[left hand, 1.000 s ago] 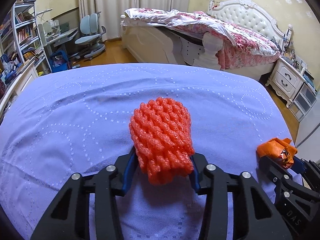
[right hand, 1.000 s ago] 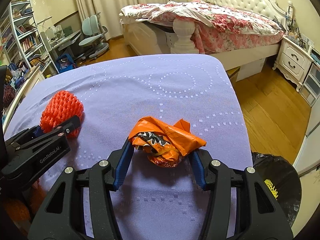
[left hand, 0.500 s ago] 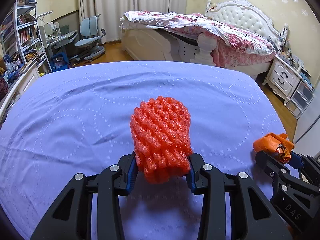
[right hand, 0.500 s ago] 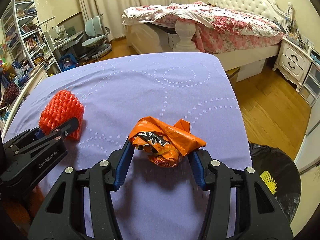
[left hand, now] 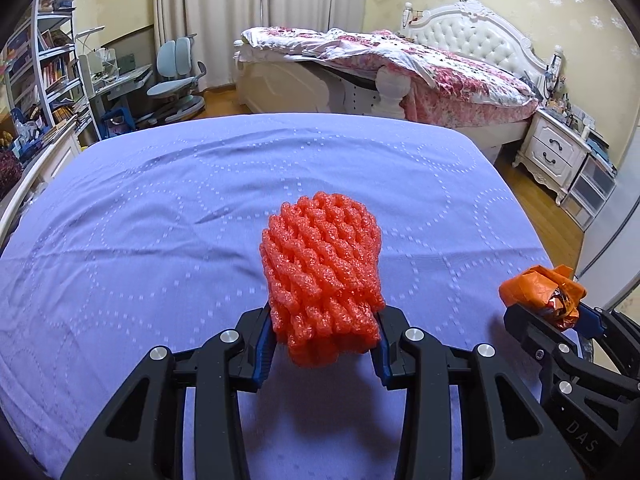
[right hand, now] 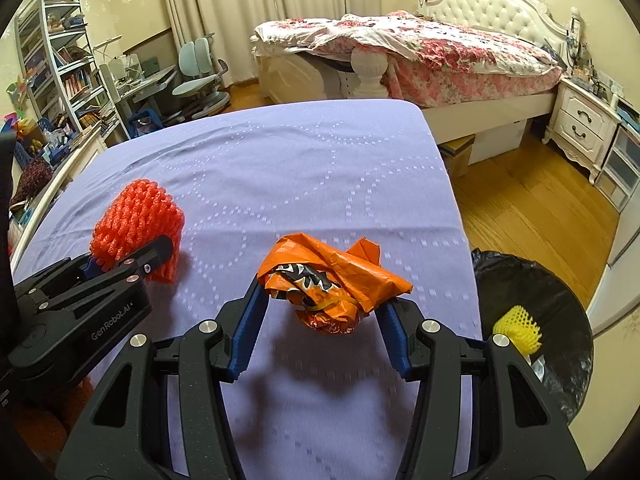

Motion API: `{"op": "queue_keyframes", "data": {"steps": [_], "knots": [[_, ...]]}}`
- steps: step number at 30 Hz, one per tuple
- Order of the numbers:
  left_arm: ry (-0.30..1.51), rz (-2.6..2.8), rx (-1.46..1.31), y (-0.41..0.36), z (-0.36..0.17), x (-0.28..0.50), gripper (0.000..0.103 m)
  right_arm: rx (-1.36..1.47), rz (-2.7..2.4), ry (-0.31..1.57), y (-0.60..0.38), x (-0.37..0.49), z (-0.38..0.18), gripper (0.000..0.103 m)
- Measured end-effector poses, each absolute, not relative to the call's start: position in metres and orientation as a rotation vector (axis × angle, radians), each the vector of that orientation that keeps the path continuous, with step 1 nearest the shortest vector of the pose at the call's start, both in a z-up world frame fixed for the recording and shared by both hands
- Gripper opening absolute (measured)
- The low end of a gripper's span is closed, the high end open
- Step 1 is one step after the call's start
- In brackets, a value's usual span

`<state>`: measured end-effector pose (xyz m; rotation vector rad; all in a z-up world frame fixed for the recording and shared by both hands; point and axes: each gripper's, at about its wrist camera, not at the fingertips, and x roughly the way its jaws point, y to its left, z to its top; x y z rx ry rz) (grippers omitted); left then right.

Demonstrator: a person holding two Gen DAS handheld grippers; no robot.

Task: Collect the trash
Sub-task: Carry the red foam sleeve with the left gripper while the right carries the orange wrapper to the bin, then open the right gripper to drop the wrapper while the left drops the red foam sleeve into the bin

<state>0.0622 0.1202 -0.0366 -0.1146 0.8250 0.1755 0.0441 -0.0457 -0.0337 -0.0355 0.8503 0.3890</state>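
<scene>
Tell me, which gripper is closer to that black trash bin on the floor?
Right. The right gripper, holding an orange wrapper, is next to the bin by the bed's edge. The left gripper, holding red foam netting, is further away on its other side.

"GenRobot.AI" stands in pale letters on the black side of the left gripper (right hand: 132, 258), seen from the right wrist camera. "DAS" can be read on the black body of the right gripper (left hand: 550, 312), low at the right edge of the left wrist view. The orange wrapper (right hand: 332, 280) bears black-and-white print too crumpled to read.
</scene>
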Motion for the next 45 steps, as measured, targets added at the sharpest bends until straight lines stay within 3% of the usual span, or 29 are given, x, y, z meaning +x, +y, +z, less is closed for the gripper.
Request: {"op": "queue_keyframes", "data": {"steps": [22,45], "knots": [[0.788,0.084,-0.076,0.057,-0.035,0.019,0.04,0.005,0.288,0.808,-0.119,-0.014,-0.029,0.052],[0.765,-0.108,0.019,-0.04,-0.032,0.034,0.04,0.088,0.058,0.783,-0.218,-0.011,-0.036,0.052]]}}
